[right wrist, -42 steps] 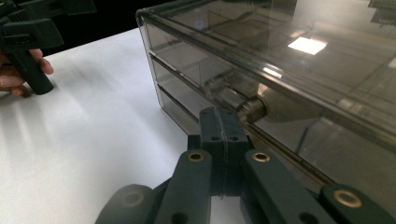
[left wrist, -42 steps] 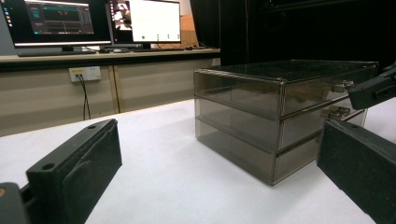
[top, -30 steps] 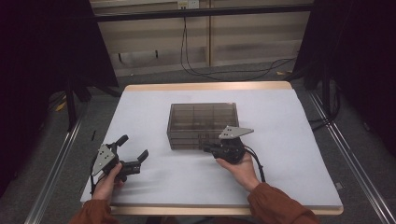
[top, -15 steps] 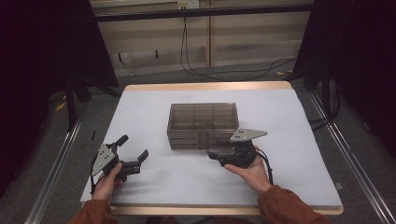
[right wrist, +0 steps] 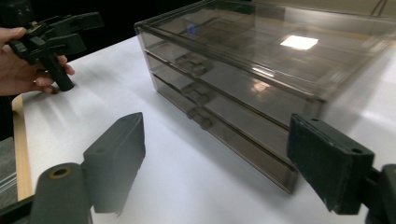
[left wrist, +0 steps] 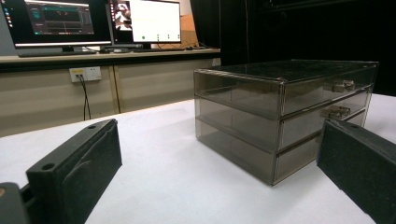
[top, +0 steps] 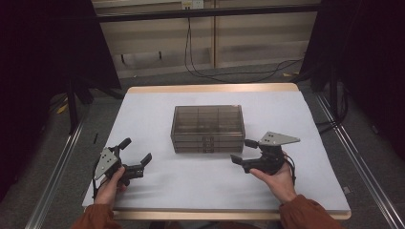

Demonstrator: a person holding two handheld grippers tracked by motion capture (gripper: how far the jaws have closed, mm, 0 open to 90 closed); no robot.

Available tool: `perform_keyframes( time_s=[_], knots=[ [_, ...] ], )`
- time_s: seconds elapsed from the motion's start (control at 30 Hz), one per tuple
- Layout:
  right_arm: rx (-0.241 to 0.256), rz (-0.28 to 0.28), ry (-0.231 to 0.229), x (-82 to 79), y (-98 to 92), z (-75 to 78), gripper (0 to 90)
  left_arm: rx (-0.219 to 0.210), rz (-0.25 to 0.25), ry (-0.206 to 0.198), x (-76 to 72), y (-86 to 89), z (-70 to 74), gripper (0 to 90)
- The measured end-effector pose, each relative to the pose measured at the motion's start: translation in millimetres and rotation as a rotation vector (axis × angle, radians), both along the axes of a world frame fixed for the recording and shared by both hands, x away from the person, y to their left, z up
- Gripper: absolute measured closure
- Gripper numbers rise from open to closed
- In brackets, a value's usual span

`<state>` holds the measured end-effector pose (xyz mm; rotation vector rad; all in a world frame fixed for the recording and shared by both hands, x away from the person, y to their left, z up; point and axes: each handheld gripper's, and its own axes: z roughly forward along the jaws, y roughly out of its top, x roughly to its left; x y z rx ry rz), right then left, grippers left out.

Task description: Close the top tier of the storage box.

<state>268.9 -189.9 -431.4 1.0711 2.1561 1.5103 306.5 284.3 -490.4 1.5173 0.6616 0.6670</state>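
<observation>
Drawer box: a smoky see-through drawer box (top: 207,128) is sitting near the middle of the table (top: 153,102), its three stacked drawers facing the person's edge.

Handles: small clear pulls (right wrist: 201,92) are lining up one above the other at the centre of the drawer fronts; these are looking like the natural places to take hold, one pull pinched between the pads.

How it will handle: it is looking like hard, thin plastic, so probably light, stiff and slick. A tug on a pull is likely to slide the whole box over the white surface unless the other gripper is bracing it at a side wall or on the lid. The walls could crack or scuff under a hard squeeze, so a gentle pinch seems wise.

Right gripper: the right gripper (top: 244,154) is hovering just in front of the box's right front corner, close but not touching; its jaws are spread wide and holding nothing.

Left gripper: the left gripper (top: 137,159) is resting low near the table's front left, well apart from the box, jaws likewise standing wide apart and empty, pointing toward the box's left side.

Surroundings: monitors (left wrist: 95,21) are glowing on a bench beyond the table.
</observation>
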Motion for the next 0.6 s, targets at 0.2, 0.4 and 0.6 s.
perform_keyframes(
  time_s=[0.2,0.4,0.6],
  knots=[
    [-0.004,-0.05,0.009,-6.6,-25.9,-0.1,15.0,0.006,0.001,-0.005,0.3,0.5,0.1,0.0],
    [-0.013,-0.135,0.015,-10.5,-63.0,-6.9,10.3,0.0,-0.002,-0.001,0.1,0.1,0.0,0.0],
    [-0.024,-0.213,0.028,-8.7,-83.8,-18.4,8.6,-0.007,-0.001,0.001,0.0,-0.3,-0.1,0.0]
  ],
)
